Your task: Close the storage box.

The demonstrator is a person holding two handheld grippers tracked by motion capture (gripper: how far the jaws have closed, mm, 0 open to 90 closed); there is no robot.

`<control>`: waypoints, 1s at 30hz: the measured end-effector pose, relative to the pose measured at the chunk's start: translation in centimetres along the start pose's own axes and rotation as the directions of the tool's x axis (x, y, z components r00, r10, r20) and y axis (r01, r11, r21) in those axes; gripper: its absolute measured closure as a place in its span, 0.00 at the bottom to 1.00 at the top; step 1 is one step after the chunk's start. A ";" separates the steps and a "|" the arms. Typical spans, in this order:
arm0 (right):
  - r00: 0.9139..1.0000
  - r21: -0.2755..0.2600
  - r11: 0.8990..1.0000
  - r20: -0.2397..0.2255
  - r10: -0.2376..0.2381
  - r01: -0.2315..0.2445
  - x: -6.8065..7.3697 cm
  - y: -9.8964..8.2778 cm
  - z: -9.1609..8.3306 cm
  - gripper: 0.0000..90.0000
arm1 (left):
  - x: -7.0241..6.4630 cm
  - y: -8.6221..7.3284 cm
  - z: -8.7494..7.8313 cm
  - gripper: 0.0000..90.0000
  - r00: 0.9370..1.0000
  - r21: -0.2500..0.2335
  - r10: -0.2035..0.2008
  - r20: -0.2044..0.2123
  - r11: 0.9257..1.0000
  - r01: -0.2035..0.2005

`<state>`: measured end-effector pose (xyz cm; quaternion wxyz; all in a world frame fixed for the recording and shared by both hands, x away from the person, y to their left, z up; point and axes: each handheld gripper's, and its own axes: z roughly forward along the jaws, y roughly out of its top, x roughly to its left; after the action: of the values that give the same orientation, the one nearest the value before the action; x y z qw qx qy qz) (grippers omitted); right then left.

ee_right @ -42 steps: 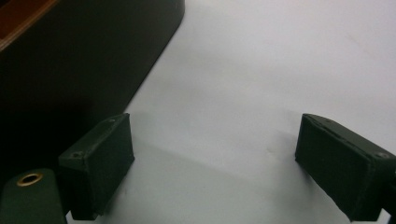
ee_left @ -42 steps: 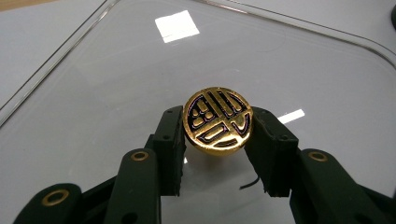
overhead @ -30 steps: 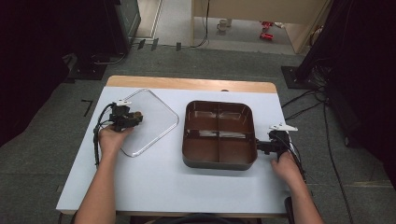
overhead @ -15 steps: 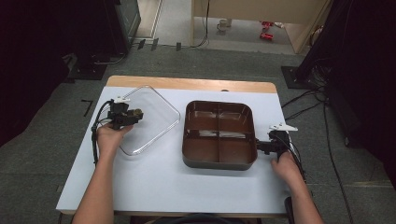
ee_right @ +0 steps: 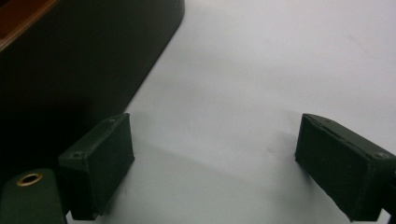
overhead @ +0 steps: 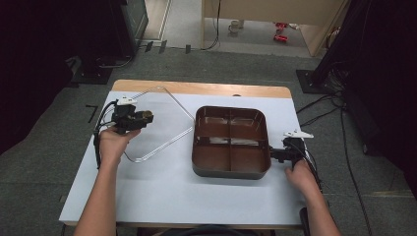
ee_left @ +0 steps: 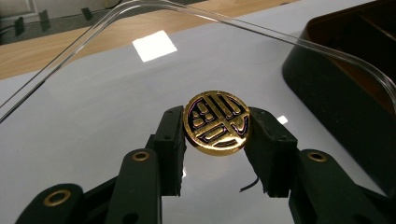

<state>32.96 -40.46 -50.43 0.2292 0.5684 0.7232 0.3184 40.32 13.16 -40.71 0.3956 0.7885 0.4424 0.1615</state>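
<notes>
**A:** Left gripper view first: what am I holding there?

**B:** My left gripper (ee_left: 217,135) is pinching the gold knob (ee_left: 217,122) on the clear lid (ee_left: 116,93), one jaw on each side of the disc. I grip it there because the knob is the one raised part of the lid that gives the jaws any purchase; the rest is flat and slick.

**A:** And where is the lid?

**B:** In the high view the lid (overhead: 162,123) sits left of the box (overhead: 231,140), tilted, its far edge raised and its right corner close to the box rim. I can't tell whether its near edge touches the table (overhead: 196,196). I judge it's being carried on the knob.

**A:** Why is the right hand parked by the box?

**B:** My right gripper (overhead: 276,154) is against the box's right wall in the high view. In the right gripper view its jaws are spread wide with only bare table between them and the box (ee_right: 70,60) beside the left jaw. I read that as bracing, so the box won't slide when the lid meets it.

**A:** Anything in the box?

**B:** Four compartments, apparently nothing in them.
</notes>
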 end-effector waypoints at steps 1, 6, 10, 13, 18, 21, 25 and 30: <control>1.000 0.000 1.000 0.000 -0.001 0.001 0.0 0.0 0.0 0.12 | -0.2 0.1 0.0 0.66 1.000 0.000 0.006 0.006 1.000 -0.006; 1.000 0.000 1.000 0.000 0.000 0.000 0.0 0.0 0.0 0.12 | -1.5 0.8 0.0 0.65 0.999 -0.009 0.038 0.035 0.999 -0.038; 1.000 0.000 1.000 0.000 0.000 0.000 0.0 0.0 0.0 0.12 | -2.2 1.2 0.0 0.66 0.997 -0.014 0.057 0.050 0.998 -0.057; 1.000 0.000 1.000 0.000 0.000 0.000 0.0 0.0 0.0 0.12 | -3.0 1.6 0.0 0.66 0.995 -0.022 0.079 0.066 0.997 -0.077; 1.000 0.001 1.000 0.001 -0.001 0.001 0.0 0.0 0.0 0.12 | -4.3 2.3 0.4 0.66 0.989 -0.027 0.104 0.106 0.995 -0.101; 1.000 -0.001 1.000 0.001 -0.001 0.001 0.0 0.0 0.0 0.12 | -5.3 2.8 0.9 0.66 0.984 -0.032 0.126 0.130 0.992 -0.122; 1.000 0.000 1.000 0.001 0.001 -0.001 0.0 0.0 0.0 0.12 | -6.7 3.3 1.6 0.66 0.974 -0.030 0.160 0.162 0.987 -0.158; 1.000 0.000 1.000 0.001 -0.002 0.002 0.0 0.0 0.0 0.12 | -8.1 3.6 2.6 0.66 0.960 -0.039 0.178 0.217 0.984 -0.174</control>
<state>32.96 -40.47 -50.43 0.2296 0.5679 0.7236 0.3181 39.46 4.16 -38.78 0.4336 0.8339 0.3224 0.1123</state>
